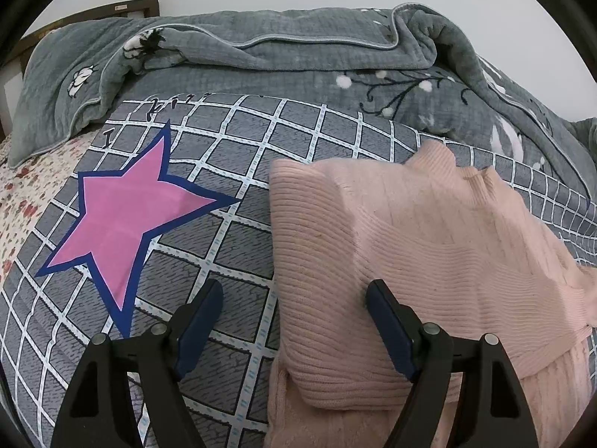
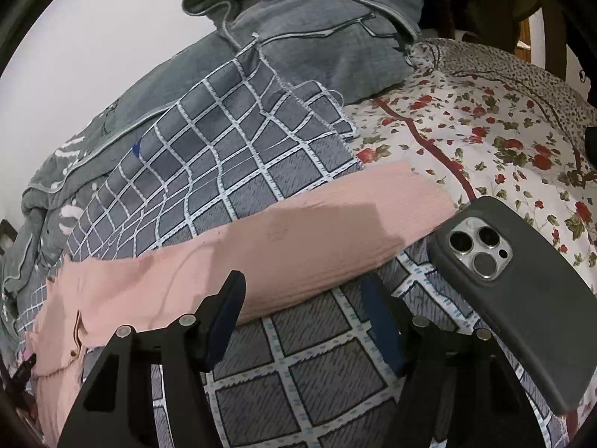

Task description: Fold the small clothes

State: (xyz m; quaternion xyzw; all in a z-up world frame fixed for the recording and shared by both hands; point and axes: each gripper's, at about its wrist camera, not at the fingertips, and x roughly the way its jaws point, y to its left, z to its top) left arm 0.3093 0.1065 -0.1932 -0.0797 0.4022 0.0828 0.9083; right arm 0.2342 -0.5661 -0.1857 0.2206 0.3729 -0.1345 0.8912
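A pale pink ribbed knit sweater [image 1: 410, 254] lies partly folded on a grey checked sheet [image 1: 209, 231] on a bed. My left gripper [image 1: 294, 298] is open, its fingers astride the sweater's left folded edge, holding nothing. In the right wrist view the same sweater [image 2: 261, 246] stretches across the middle as a long band. My right gripper [image 2: 302, 291] is open and empty, its fingers at the near edge of the sweater.
A pink star with a blue border [image 1: 123, 216] is printed on the sheet left of the sweater. A rumpled grey quilt [image 1: 298, 56] lies behind. A dark-cased phone [image 2: 522, 283] lies face down at the right, beside a rose-print floral sheet [image 2: 485, 130].
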